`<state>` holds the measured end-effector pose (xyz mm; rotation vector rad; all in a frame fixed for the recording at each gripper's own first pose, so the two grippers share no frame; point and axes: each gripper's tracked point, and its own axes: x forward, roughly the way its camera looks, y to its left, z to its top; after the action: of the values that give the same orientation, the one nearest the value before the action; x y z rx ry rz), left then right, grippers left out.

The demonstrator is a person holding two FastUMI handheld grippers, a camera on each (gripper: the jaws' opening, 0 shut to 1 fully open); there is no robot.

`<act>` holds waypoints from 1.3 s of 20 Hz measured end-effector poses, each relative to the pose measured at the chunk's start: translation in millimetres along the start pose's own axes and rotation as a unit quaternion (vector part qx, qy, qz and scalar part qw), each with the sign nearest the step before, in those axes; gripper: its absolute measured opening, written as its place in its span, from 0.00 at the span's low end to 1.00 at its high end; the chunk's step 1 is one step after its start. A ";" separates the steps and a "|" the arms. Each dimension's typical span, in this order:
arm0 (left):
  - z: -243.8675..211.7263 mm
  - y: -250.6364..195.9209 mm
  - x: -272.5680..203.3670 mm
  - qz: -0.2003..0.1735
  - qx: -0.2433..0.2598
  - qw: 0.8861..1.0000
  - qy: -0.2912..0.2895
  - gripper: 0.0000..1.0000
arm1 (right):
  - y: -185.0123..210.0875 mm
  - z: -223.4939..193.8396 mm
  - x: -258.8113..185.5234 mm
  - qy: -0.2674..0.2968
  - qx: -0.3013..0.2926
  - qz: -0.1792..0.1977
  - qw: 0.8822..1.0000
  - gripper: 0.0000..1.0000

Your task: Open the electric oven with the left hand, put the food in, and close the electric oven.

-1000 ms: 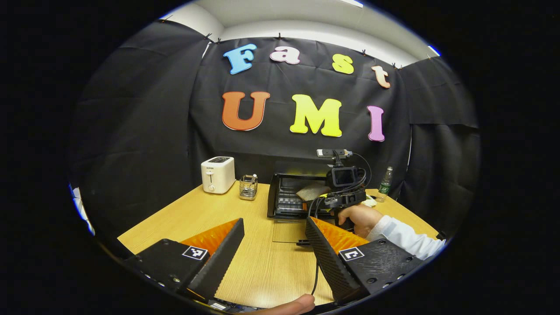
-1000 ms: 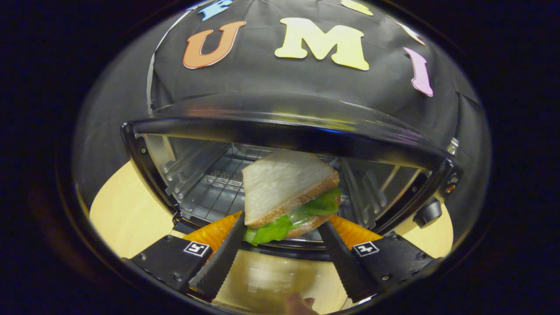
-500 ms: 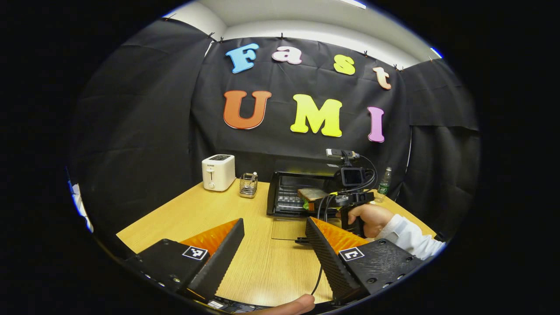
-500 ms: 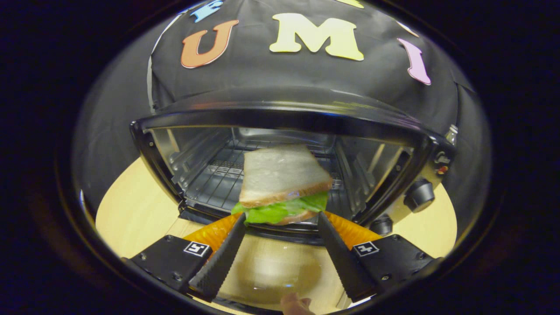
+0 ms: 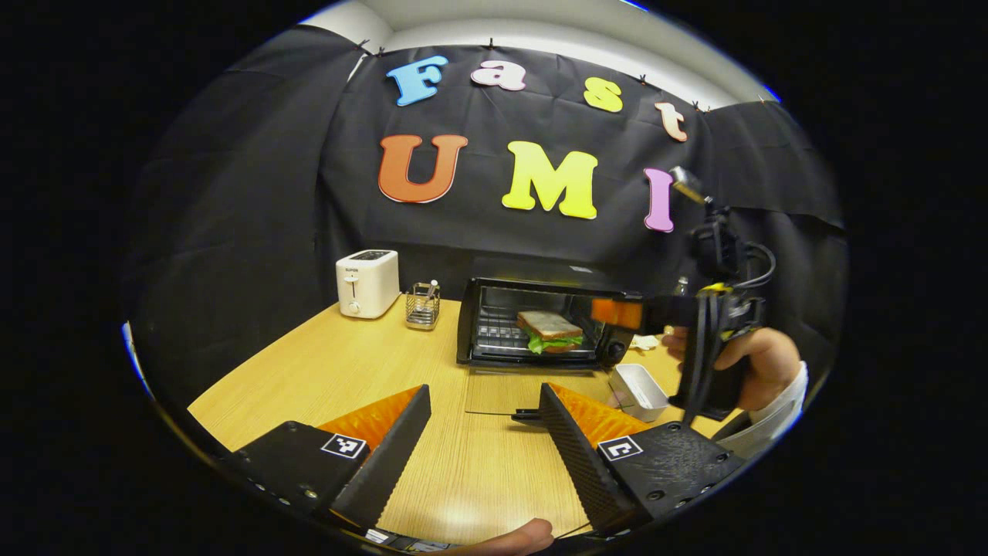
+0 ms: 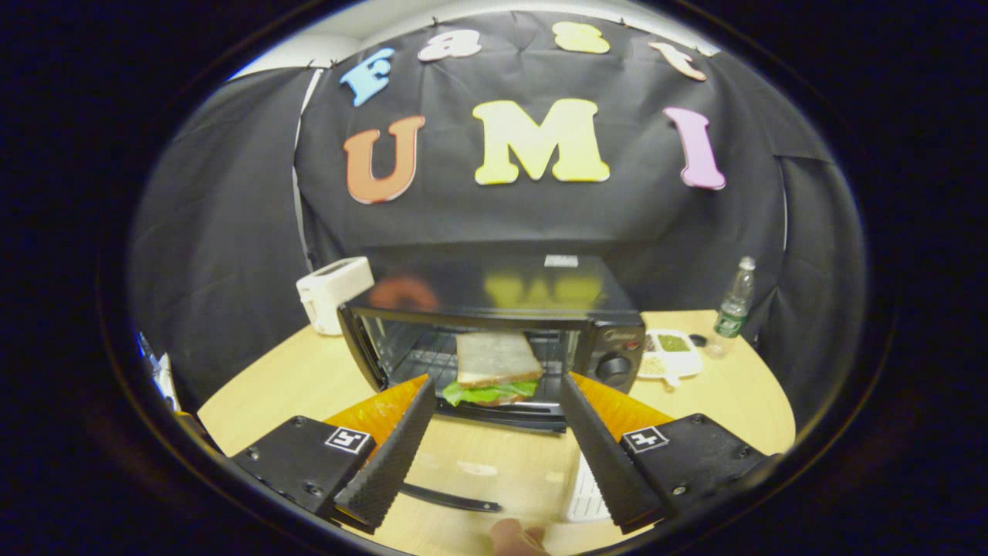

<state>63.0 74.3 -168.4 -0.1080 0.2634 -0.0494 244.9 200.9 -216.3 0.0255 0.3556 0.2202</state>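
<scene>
Right claw raised off tabletop, gripped in hand right of oven, fingers spread, empty. Left claw low over near tabletop edge, fingers apart, empty. Sandwich sits on oven rack. Glass door flat open, bare tabletop before it.

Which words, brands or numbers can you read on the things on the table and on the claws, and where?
Toaster: small mark on its front, too small to read.
Oven: mark above the knob and sticker on top, both blurred.
Bottle: label too small to read.
Left claw, right claw: square coded tags, patterns, no words.
Nothing can be quoted.
</scene>
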 end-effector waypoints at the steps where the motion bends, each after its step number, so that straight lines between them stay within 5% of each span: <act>1: -7.4 -4.8 2.3 -0.005 0.004 1.000 0.007 0.93 | -6.4 10.8 -16.2 -0.024 -0.007 -0.007 1.000 1.00; 4: -23.8 -15.2 32.2 -0.013 0.011 0.999 0.035 0.93 | -16.7 41.6 -61.3 -0.087 -0.017 0.000 0.996 1.00; 10: -73.0 -55.1 74.4 -0.036 0.026 0.993 0.106 0.93 | -82.0 65.1 -137.5 -0.130 0.035 -0.043 0.990 1.00; 19: -122.8 -107.7 112.0 -0.041 0.044 0.980 0.188 0.94 | -149.6 76.4 -209.1 -0.175 -0.011 -0.102 0.979 1.00; 26: -133.5 -107.1 130.8 -0.018 0.050 0.975 0.215 0.93 | -198.8 73.6 -229.8 -0.196 0.025 -0.115 0.973 1.00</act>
<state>150.4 -53.6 -318.1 -0.0004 0.6913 -0.1232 102.0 -42.3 -81.2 0.0765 -0.0321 -0.0257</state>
